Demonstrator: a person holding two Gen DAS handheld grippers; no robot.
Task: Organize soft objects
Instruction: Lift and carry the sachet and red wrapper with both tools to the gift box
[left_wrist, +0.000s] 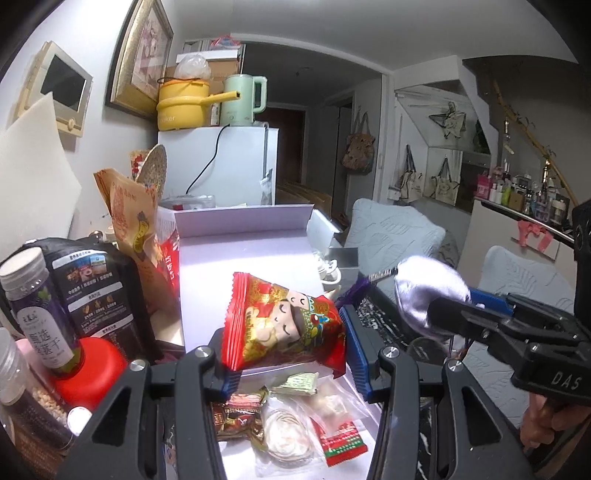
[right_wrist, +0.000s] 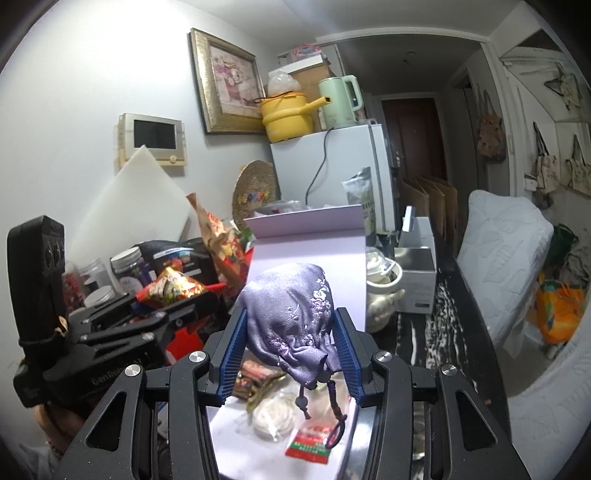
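The white sheet (left_wrist: 255, 254) lies bare toward 12 o'clock — open passage there. At 9 o'clock jars (left_wrist: 35, 295) and bags (left_wrist: 129, 218) wall the left edge; at 6 o'clock small packets (left_wrist: 295, 421) litter it; at 1 o'clock stand a white pot (right_wrist: 382, 291) and box (right_wrist: 417, 273).

Left gripper (left_wrist: 284, 332), blue-padded black jaws closed on a red foil snack packet printed with a cartoon figure (left_wrist: 284, 321), held above a white box tray (left_wrist: 251, 254) containing small wrapped sweets (left_wrist: 295, 424). Right gripper (left_wrist: 448, 315), at right edge, clamped on a lilac satin drawstring pouch (left_wrist: 424, 291).
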